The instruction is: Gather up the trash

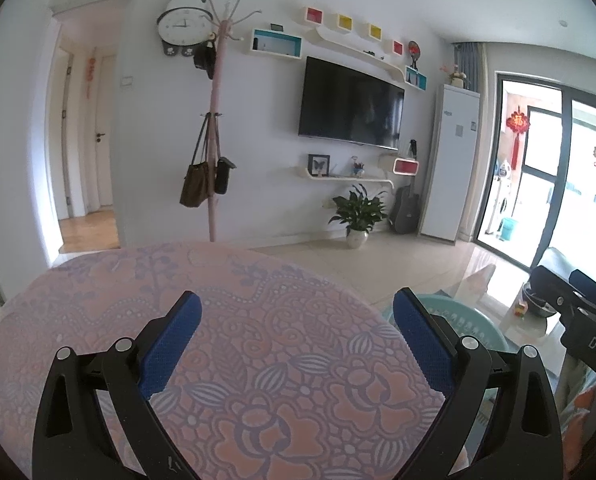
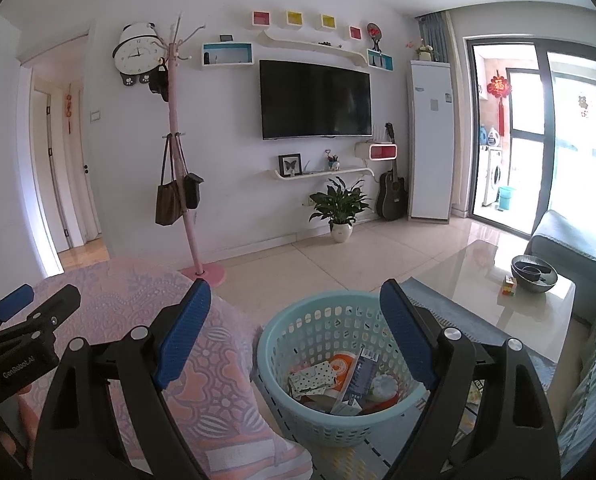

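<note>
While both grippers [image 1: 297, 340] [image 2: 296, 332] gape empty, the basket [image 2: 294, 330] holds wrappers [image 2: 360, 380] and packets

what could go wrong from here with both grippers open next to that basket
1. The right gripper hovers open over the teal basket; a careless drop could clip its rim and tip out the wrappers already inside.
2. The left gripper is open over the patterned cover, and its fingers might snag the fabric.
3. The two grippers are close together, so they may knock each other.
</note>
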